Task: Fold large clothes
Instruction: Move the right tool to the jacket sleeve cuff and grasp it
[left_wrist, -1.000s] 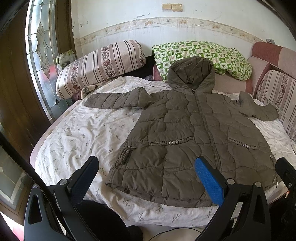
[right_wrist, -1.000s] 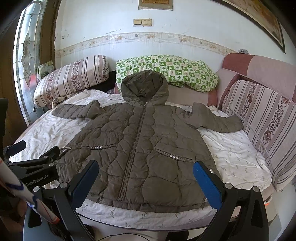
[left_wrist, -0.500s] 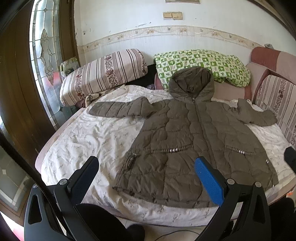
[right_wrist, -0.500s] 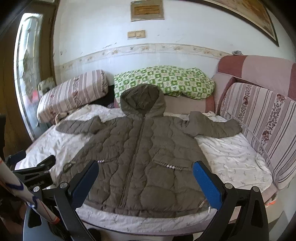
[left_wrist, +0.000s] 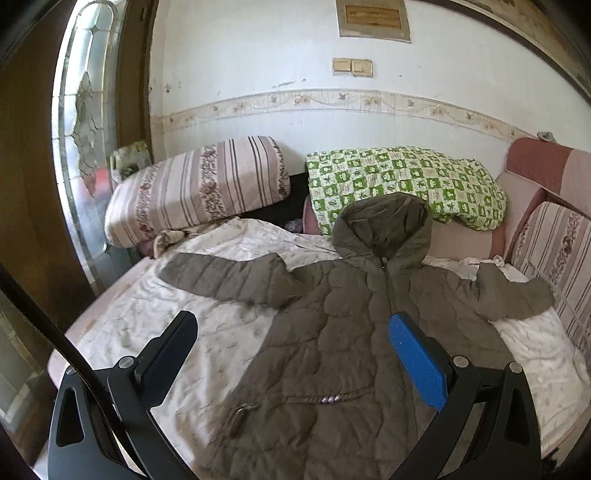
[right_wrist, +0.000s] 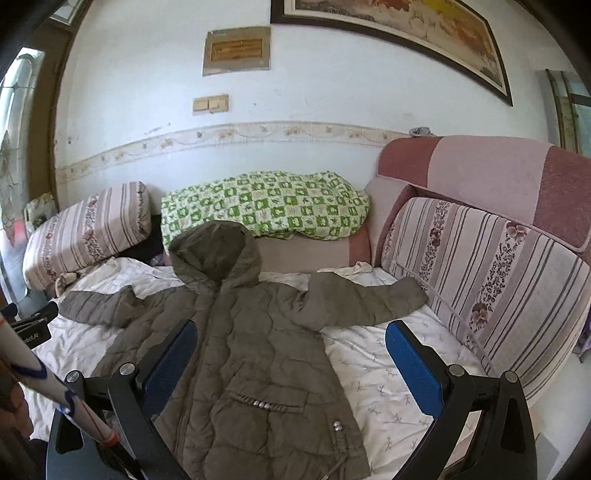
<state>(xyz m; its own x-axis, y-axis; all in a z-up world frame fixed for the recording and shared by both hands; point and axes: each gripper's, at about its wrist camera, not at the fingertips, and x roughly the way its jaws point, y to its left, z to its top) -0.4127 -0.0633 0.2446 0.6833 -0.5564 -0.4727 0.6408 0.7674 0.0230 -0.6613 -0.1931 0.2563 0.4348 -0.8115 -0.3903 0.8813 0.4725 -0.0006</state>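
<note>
An olive quilted hooded jacket (left_wrist: 332, 332) (right_wrist: 243, 350) lies face up and spread flat on the bed, zipped, hood toward the wall, both sleeves stretched out sideways. My left gripper (left_wrist: 291, 332) hovers open above the jacket's left half, nothing between its fingers. My right gripper (right_wrist: 290, 343) hangs open over the jacket's right side, near the right sleeve (right_wrist: 362, 299). Neither gripper touches the cloth. The left gripper's body (right_wrist: 33, 328) shows at the left edge of the right wrist view.
The white floral bedsheet (left_wrist: 147, 321) (right_wrist: 391, 373) covers the bed. A striped bolster (left_wrist: 199, 184) and a green checked pillow (left_wrist: 402, 181) lie at the wall. A striped padded headboard (right_wrist: 491, 280) bounds the right side. A wooden door frame with glass (left_wrist: 74, 147) stands at the left.
Both grippers have risen and moved forward over the bed, so the jacket's hem has dropped below view and more wall shows. The jacket has not moved. Both stay open.
</note>
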